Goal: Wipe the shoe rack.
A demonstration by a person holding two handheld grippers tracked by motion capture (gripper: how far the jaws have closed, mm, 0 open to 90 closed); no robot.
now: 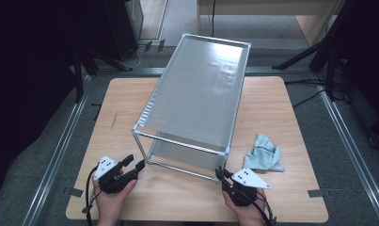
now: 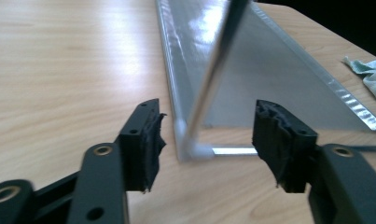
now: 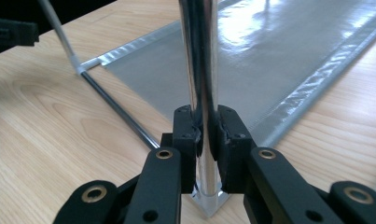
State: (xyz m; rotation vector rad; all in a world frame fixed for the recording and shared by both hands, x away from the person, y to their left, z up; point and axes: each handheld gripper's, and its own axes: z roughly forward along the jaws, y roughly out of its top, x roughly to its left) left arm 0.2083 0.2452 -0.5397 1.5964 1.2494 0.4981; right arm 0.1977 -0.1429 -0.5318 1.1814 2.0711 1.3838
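The right gripper (image 3: 205, 140) is clamped tight on the near right pole (image 3: 199, 70) of the shelf frame (image 1: 196, 94); the left gripper (image 2: 206, 140) is wide apart, with the near left corner (image 2: 195, 150) between its jaws but not touched; the frame stands in the middle of the wooden surface (image 1: 126, 101), and a green cloth (image 1: 264, 154) lies just beside it; to do this well, I think the left gripper should close square on its pole, low down, so both sides pull evenly and the frame does not twist.
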